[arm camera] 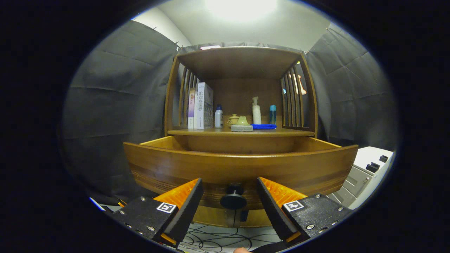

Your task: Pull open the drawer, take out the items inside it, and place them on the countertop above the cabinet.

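A wooden drawer (239,167) stands pulled out of the cabinet, its curved front facing me. Its dark round knob (233,199) sits between my fingers, with a gap on each side. My gripper (230,184) is open, touching nothing. The drawer's inside is hidden behind its front wall. The countertop (281,132) above the drawer holds a grey pad with a green lump (242,125) and a blue cloth (263,126) near its front edge.
On the shelf stand two boxes (200,105) at the left, a small white bottle (218,117), a lidded jar (233,119), a pump bottle (256,111) and a blue bottle (272,114). A white unit (369,172) sits to the right. Cables (218,239) lie on the floor below.
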A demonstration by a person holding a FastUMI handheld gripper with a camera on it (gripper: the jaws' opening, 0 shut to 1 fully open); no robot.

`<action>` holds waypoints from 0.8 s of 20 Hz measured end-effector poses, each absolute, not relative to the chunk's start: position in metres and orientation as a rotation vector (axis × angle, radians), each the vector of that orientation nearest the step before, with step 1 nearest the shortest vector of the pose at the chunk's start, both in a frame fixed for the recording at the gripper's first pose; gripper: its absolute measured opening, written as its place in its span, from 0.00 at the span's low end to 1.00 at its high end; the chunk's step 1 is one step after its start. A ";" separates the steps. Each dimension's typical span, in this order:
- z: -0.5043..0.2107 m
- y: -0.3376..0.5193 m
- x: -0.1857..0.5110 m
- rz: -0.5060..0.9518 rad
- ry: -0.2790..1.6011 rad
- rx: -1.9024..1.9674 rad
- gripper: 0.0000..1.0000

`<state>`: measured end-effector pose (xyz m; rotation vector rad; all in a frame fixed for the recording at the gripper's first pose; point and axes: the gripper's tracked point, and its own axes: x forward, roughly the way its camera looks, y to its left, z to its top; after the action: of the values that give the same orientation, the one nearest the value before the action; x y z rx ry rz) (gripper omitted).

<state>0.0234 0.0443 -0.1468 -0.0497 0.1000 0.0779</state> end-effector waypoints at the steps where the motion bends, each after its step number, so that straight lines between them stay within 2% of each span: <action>1: -0.151 0.043 0.026 0.072 0.113 -0.049 0.95; 16: -0.159 0.030 0.046 -0.022 0.131 -0.010 0.93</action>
<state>0.0457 0.0300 -0.1588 -0.0097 0.1310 -0.0220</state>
